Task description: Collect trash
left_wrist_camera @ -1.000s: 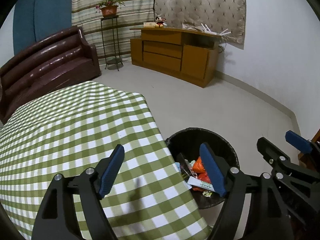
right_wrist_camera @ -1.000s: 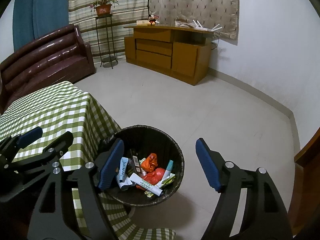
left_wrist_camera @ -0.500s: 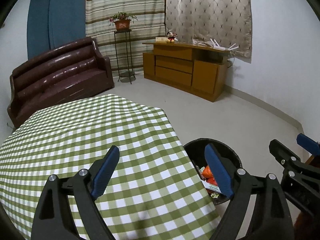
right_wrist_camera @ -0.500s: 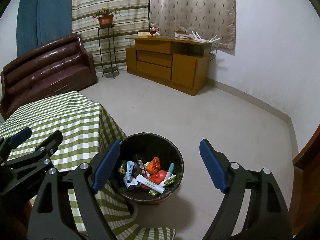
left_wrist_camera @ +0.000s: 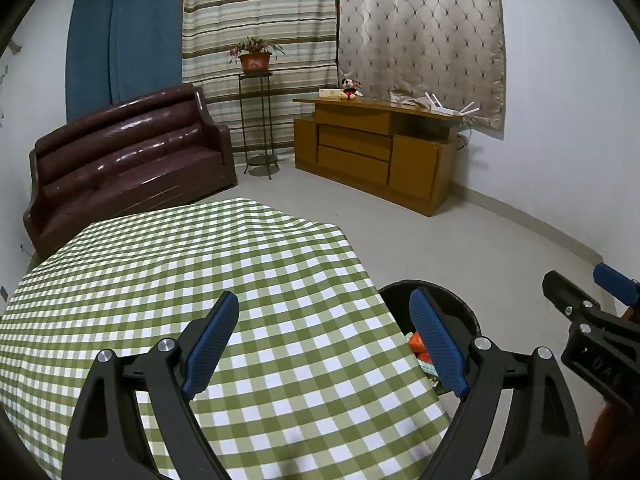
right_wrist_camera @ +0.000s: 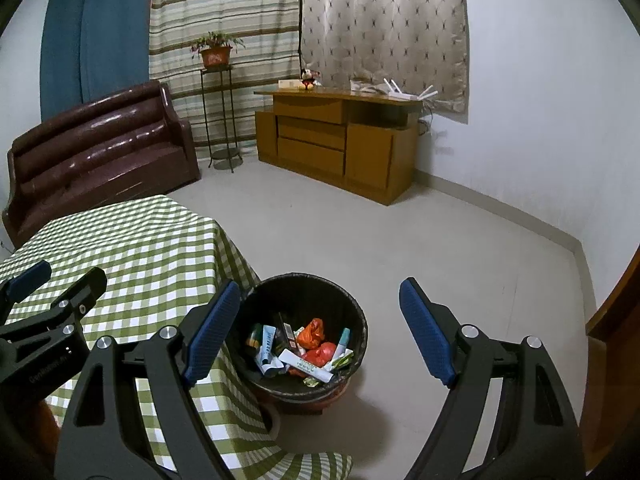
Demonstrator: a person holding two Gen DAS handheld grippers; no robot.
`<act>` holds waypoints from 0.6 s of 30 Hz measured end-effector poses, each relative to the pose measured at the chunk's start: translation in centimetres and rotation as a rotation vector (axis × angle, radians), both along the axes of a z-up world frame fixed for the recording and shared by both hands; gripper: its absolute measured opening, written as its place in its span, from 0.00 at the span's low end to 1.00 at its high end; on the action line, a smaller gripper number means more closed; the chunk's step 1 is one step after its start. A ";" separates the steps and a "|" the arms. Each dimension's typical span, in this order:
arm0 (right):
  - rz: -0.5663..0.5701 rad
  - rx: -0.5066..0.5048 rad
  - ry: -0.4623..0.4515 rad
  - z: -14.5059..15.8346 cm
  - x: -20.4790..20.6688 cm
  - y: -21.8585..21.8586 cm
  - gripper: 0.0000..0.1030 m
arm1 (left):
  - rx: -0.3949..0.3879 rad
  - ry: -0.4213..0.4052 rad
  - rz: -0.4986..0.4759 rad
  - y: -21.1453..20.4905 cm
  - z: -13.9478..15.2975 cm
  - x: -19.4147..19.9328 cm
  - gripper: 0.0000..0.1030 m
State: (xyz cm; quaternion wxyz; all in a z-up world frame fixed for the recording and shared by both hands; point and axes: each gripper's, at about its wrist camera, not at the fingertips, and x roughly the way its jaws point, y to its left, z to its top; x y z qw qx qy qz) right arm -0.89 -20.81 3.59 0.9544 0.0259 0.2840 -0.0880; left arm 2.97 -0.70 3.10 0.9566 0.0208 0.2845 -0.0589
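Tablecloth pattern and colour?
Green and white gingham check on the tablecloth; it shows best in the left wrist view.

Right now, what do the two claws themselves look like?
Both match: the left claw and right claw have black angular frames with triangular cutouts, silver round screw heads at the joints, and long blue pads with a fine dotted texture. Small pale lettering marks the side of each, too small to read. No cables or sleeves show.

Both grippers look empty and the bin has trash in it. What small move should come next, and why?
Probably draw both hands back and stop. The left gripper and right gripper are open and empty, the checked tablecloth shows no litter, and the trash sits in the bin.
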 end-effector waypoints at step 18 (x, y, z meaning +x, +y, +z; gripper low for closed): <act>0.008 -0.003 -0.015 0.3 -1.4 -0.2 0.78 | -0.002 -0.019 0.004 0.4 0.5 -1.2 0.82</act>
